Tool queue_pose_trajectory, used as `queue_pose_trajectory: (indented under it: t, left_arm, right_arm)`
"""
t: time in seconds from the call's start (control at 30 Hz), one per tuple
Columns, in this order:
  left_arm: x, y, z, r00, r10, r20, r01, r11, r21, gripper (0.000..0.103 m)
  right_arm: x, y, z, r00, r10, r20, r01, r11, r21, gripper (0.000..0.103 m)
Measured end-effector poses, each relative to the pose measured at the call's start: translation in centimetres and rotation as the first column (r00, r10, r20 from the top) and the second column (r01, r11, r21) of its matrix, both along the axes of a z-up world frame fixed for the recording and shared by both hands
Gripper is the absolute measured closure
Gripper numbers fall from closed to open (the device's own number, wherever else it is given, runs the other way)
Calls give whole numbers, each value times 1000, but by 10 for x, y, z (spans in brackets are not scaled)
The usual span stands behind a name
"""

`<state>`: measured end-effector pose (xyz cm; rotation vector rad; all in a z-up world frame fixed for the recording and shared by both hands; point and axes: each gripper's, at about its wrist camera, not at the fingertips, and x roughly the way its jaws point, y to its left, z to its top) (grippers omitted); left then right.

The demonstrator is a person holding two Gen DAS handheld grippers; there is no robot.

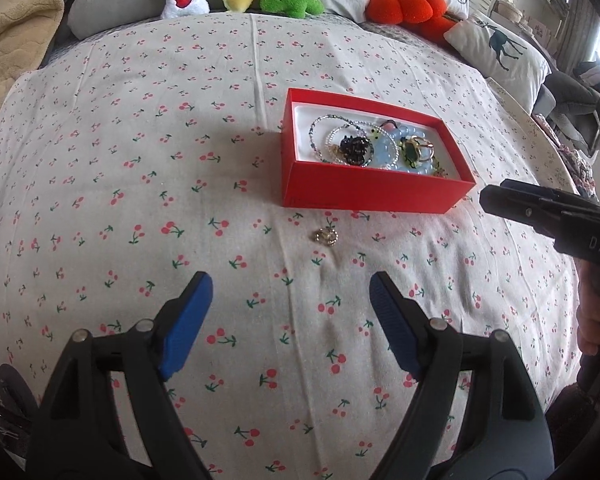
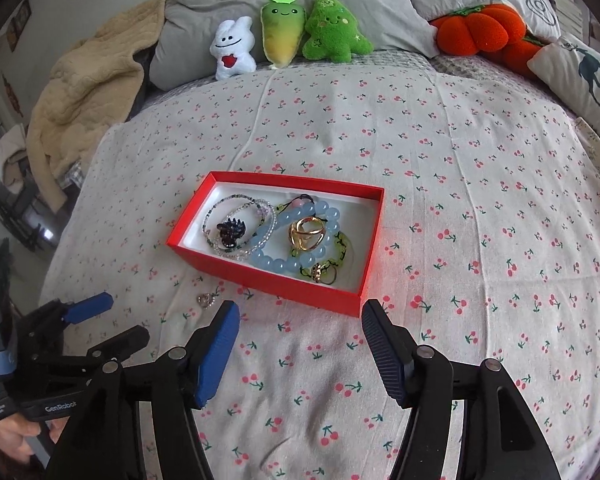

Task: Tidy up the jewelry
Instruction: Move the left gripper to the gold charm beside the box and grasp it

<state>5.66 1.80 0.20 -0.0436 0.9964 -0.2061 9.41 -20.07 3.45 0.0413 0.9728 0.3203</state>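
A red box (image 1: 364, 188) (image 2: 260, 276) sits on the cherry-print bedsheet and holds bead bracelets, a blue bead bracelet (image 2: 300, 216), a black hair claw (image 2: 230, 232), gold rings (image 2: 306, 232) and a green cord piece. A small gold ring (image 1: 326, 236) (image 2: 206, 300) lies loose on the sheet just in front of the box. My left gripper (image 1: 290, 300) is open and empty, a short way in front of the loose ring. My right gripper (image 2: 300, 332) is open and empty, just in front of the box's near right corner.
Plush toys (image 2: 288, 32), an orange pumpkin cushion (image 2: 480, 28), grey pillows and a deer pillow (image 1: 500, 48) line the far edge of the bed. A beige blanket (image 2: 88, 92) lies at the far left. The right gripper's body (image 1: 548, 212) shows at right of the left wrist view.
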Motion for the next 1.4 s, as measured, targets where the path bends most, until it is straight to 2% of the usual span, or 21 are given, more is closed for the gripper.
queue_pose_trajectory:
  t: [0.13,0.23,0.3,0.57,0.67,0.93,1.23,1.33,1.4]
  left_arm:
    - [-7,-4,-5,999,-44,8,44,999,0,25]
    - [-7,-8,-10,997,-79,11,79,997,0,31]
    - [-5,-11,-15,995,-102,7,102,995,-1,42]
    - [10,-23,-30,984,-176,4,176,984,-23,61]
    - [21,-28,-38,985,-174,-15,174,985,-5,68]
    - [34,-38,-48,982,-188,-1,188,981,51,68]
    - [43,-41,-50,976,-215,25,212,974,76,68]
    - [44,-43,-50,975,-219,29,216,973,85,70]
    - [45,-44,-50,976,-217,34,213,972,98,77]
  right_arm:
    - [-12,-2,-4,1000,7,-18,-7,1000,0,35]
    - [-18,-3,-11,1000,13,-29,-13,1000,-11,35]
    - [-20,-5,-16,999,14,-37,-14,1000,-19,35]
    - [-16,-16,-33,998,10,-64,-12,999,-33,35]
    - [-13,-19,-37,997,12,-75,-14,1000,-27,35]
    - [-4,-21,-44,996,29,-87,-32,999,-30,35]
    - [4,-24,-52,993,36,-111,-39,999,-23,35]
    - [5,-23,-51,993,40,-109,-42,999,-24,35]
    - [5,-24,-51,993,41,-109,-43,999,-21,35]
